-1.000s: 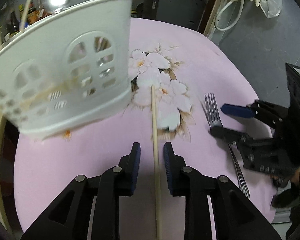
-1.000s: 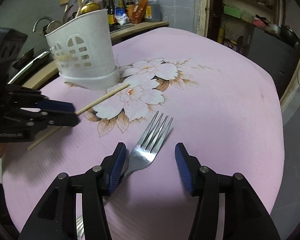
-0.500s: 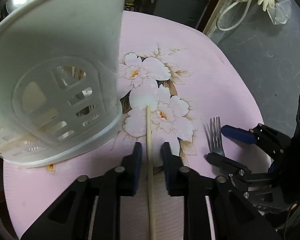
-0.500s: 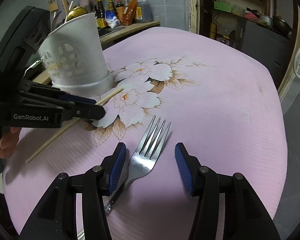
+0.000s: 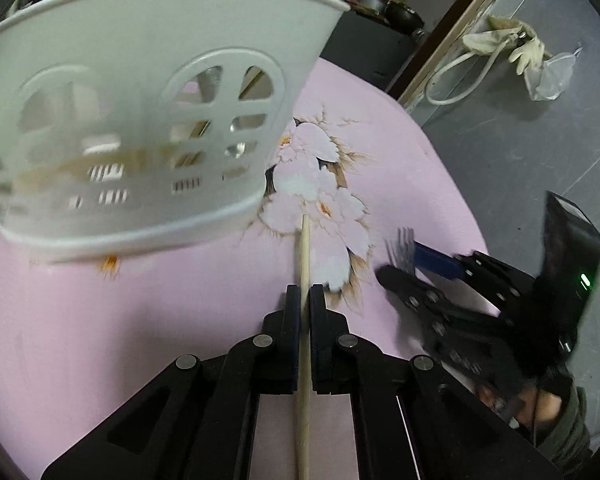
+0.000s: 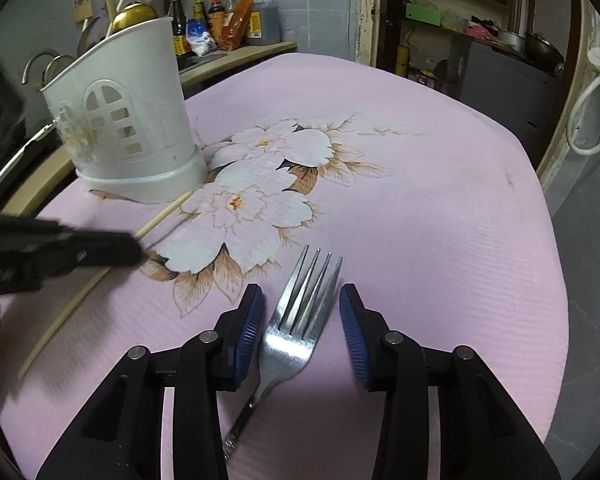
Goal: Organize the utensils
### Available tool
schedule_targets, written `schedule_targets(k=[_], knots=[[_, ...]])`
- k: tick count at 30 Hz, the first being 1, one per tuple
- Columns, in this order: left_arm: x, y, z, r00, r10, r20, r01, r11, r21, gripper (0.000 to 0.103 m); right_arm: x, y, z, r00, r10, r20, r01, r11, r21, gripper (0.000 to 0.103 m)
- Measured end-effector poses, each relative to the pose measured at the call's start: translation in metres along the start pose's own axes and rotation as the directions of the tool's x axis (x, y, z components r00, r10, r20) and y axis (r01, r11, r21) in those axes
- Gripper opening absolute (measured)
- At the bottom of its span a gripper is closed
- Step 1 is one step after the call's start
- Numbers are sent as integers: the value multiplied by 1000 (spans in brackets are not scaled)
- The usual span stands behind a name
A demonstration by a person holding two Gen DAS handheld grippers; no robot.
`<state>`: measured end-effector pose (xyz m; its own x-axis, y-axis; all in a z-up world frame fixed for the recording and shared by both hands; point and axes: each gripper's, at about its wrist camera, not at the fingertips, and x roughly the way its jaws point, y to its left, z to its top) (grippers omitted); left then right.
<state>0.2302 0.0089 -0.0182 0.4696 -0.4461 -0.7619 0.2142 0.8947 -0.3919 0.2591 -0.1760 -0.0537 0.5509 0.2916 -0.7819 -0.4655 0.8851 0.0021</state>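
The chopstick (image 5: 305,280) is clamped by the left gripper (image 5: 304,300) near the white holder (image 5: 148,120); the fork (image 6: 300,320) is straddled by the right gripper's (image 6: 302,320) parted fingers.

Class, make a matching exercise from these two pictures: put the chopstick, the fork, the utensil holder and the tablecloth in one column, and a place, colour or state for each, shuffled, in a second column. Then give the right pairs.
Column 1
1. chopstick
2. fork
3. utensil holder
4. tablecloth

Column 2
A. pink with white flowers
B. white, standing upright
C. clamped in the left gripper
D. lying flat between the open fingers of the right gripper

Pairs: 1-C, 2-D, 3-B, 4-A
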Motion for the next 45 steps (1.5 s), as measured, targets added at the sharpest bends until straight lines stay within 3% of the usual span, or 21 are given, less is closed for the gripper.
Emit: schedule_targets(k=[4, 8, 13, 20, 25, 34, 40, 45], knots=[[-11, -4, -8, 999, 1, 47, -2, 1000, 17, 2, 5, 1, 6, 1000, -8, -6, 8, 1000, 22, 37], [-19, -7, -14, 996, -7, 85, 6, 1000, 16, 2, 6, 1, 9, 1000, -29, -4, 29, 999, 34, 24], [-28, -8, -18, 988, -2, 154, 0, 1000, 10, 2, 3, 0, 7, 999, -34, 17, 33, 998, 54, 21], [-42, -5, -23, 968, -7, 253, 5, 1000, 6, 2, -31, 11, -2, 988, -10, 157, 6, 1000, 29, 19], [-49, -4, -24, 956, -5, 293, 4, 1000, 3, 2, -63, 22, -13, 954, -13, 300, 14, 1000, -4, 19], [-64, -6, -30, 923, 19, 385, -23, 1000, 7, 2, -102, 38, -29, 865, -7, 502, 39, 998, -55, 19], [-77, -9, -35, 895, 32, 446, -44, 999, 17, 2, -112, 49, -35, 822, -14, 569, 82, 992, -94, 19], [-81, -13, -38, 887, 35, 461, -54, 998, 28, 2, -116, 53, -36, 799, -5, 601, 90, 990, -112, 19]])
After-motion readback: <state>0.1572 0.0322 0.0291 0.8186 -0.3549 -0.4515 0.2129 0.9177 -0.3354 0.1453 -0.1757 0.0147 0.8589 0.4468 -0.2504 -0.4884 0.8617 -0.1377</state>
